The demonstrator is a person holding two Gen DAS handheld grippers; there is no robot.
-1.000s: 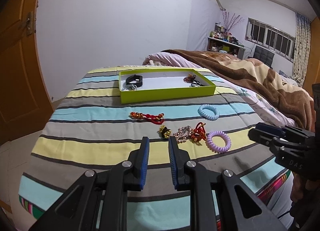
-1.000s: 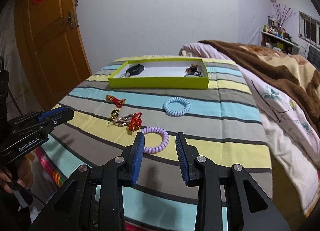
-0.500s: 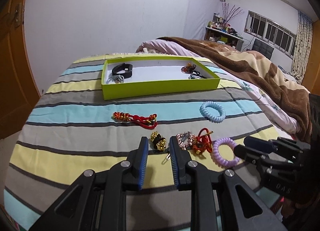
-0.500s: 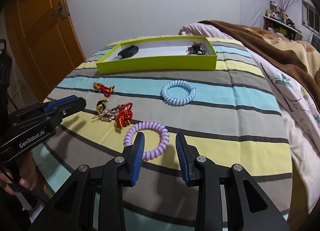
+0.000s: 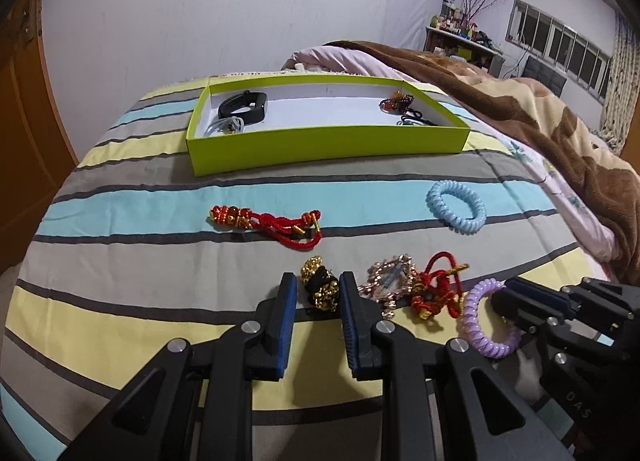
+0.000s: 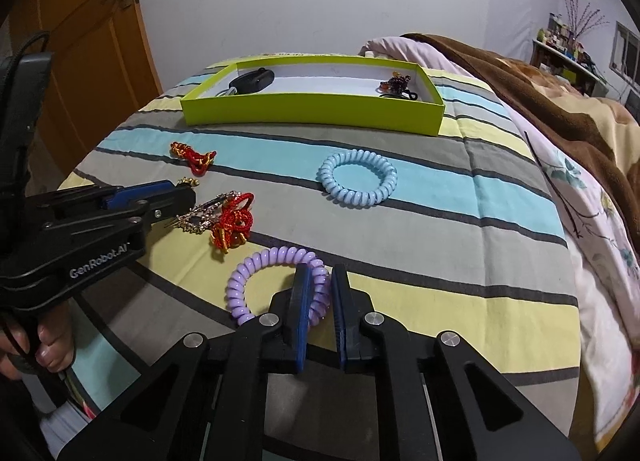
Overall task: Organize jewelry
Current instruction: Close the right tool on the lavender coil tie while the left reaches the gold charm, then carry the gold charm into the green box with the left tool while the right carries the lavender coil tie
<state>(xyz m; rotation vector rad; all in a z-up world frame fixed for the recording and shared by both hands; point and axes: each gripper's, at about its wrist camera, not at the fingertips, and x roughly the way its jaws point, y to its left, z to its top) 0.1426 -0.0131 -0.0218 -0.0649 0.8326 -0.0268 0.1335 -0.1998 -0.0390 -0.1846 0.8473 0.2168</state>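
Note:
My left gripper [image 5: 318, 293] is open with its fingers on either side of a gold and black bead bracelet [image 5: 320, 287] lying on the striped bedspread. My right gripper [image 6: 319, 281] is shut on the near side of a purple coil hair tie [image 6: 276, 285], which rests on the bed; it also shows in the left wrist view [image 5: 486, 317]. A lime-green tray [image 5: 328, 141] at the far side holds a black band [image 5: 243, 104] and dark beads [image 5: 396, 104]. A rose-gold piece [image 5: 386, 281], a red knot charm [image 5: 438, 293], a red cord bracelet [image 5: 266, 223] and a blue coil tie [image 5: 456, 207] lie loose.
A brown blanket [image 5: 540, 133] and pink floral sheet [image 6: 592, 229] cover the bed's right side. An orange door [image 6: 88, 45] stands to the left. The bed's near edge drops off just below the grippers.
Both grippers moved forward and down. The left fingers now straddle the gold and black bracelet. The right gripper closed on the purple coil tie.

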